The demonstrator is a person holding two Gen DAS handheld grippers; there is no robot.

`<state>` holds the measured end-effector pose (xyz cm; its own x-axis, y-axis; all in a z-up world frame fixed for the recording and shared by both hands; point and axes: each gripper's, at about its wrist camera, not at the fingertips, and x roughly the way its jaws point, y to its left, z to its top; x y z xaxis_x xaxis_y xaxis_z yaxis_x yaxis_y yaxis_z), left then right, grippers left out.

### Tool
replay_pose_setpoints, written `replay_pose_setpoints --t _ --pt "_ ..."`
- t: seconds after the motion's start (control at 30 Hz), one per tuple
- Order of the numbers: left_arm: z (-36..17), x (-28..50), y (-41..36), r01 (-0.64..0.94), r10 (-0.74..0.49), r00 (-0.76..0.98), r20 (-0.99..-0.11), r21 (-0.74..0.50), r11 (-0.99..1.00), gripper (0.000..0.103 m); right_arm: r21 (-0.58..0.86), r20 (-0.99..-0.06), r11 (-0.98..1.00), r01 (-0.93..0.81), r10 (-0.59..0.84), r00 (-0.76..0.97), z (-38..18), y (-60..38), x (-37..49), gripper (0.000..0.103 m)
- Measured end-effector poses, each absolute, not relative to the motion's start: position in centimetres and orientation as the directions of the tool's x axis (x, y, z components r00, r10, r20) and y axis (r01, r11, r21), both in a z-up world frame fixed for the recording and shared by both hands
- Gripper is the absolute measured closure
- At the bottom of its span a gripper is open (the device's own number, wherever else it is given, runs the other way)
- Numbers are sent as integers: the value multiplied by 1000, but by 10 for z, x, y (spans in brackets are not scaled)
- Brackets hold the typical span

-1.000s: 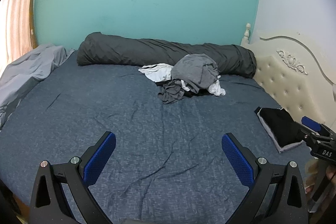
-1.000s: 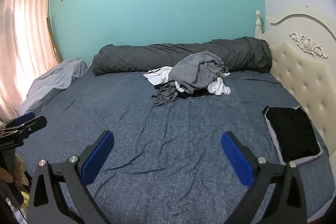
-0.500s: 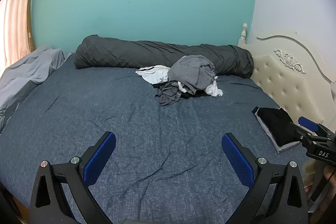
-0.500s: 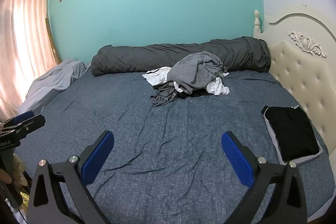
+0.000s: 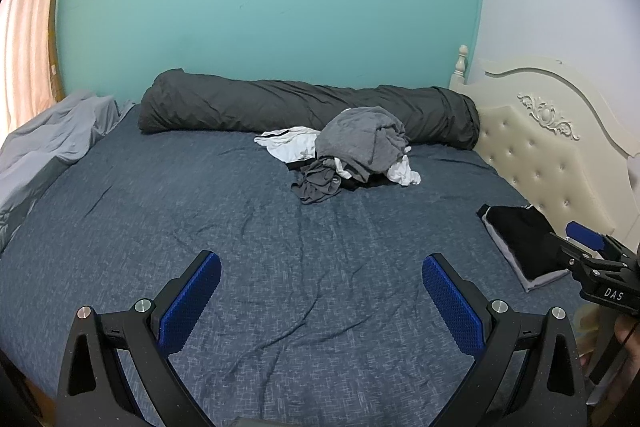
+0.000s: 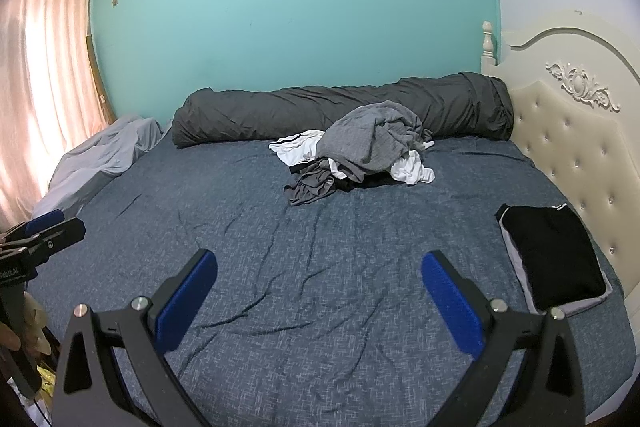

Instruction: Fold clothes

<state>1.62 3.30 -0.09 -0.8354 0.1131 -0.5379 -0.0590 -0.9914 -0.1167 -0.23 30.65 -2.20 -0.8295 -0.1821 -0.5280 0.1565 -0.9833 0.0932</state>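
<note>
A heap of unfolded clothes [image 5: 356,151] [image 6: 368,151], grey, white and black, lies far back on the blue bed. A folded stack with a black garment on top [image 5: 520,243] [image 6: 554,259] sits at the right by the headboard. My left gripper [image 5: 320,291] hangs open over the near part of the bed, nothing between its blue pads. My right gripper [image 6: 318,291] is open too, likewise empty. Each gripper shows at the edge of the other's view, the right one [image 5: 592,259] in front of the folded stack, the left one [image 6: 40,235] at the left edge.
A rolled dark grey duvet [image 5: 304,107] lies along the teal wall behind the heap. A light grey sheet [image 5: 52,143] is bunched at the bed's left side. The cream tufted headboard [image 6: 576,147] bounds the right. Pink curtains [image 6: 40,87] hang at the left.
Both grippers have drawn back and risen slightly, so the clothes heap looks a little farther off. Both stay open and empty.
</note>
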Motion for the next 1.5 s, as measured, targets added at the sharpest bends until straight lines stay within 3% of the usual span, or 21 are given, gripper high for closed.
replay_pose_setpoints --t 0.8,1.5 --pt "-9 5 35 -55 112 -830 -546 -120 -991 0 93 -541 -985 143 -171 -824 -29 309 -12 0" --pt "-126 -97 -11 70 77 -761 -645 -198 -978 0 169 -654 -973 158 -231 -720 -135 312 -119 0"
